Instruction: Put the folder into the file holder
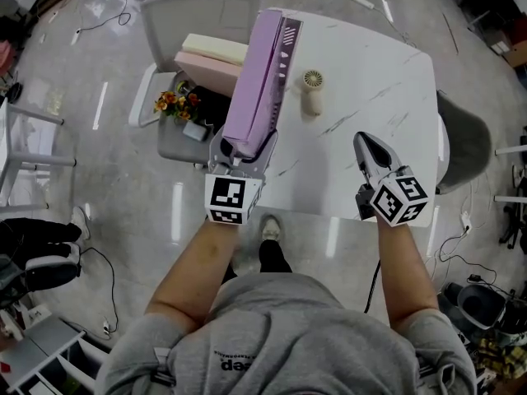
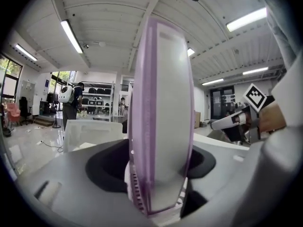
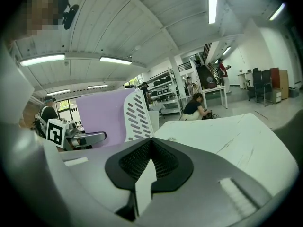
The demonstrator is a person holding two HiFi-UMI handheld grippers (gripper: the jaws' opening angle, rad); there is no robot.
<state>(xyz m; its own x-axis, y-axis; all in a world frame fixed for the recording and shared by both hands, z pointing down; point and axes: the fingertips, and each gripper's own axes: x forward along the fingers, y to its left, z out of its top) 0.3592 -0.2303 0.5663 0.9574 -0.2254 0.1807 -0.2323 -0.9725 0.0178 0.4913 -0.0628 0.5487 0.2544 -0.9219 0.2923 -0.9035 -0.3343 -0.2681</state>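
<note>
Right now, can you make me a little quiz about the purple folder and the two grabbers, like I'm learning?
1. True or false: the right gripper is holding the purple folder.
2. Pick one: what stands on the white table just beside the file holder?
A. a small cream gadget with a round grille
B. a red cup
C. a laptop
3. Fill in: the folder stands between the jaws of the ___ gripper.

Key
1. False. Its jaws are together with nothing between them.
2. A
3. Left. The left gripper is at the folder's near end, with its jaws apart.
</note>
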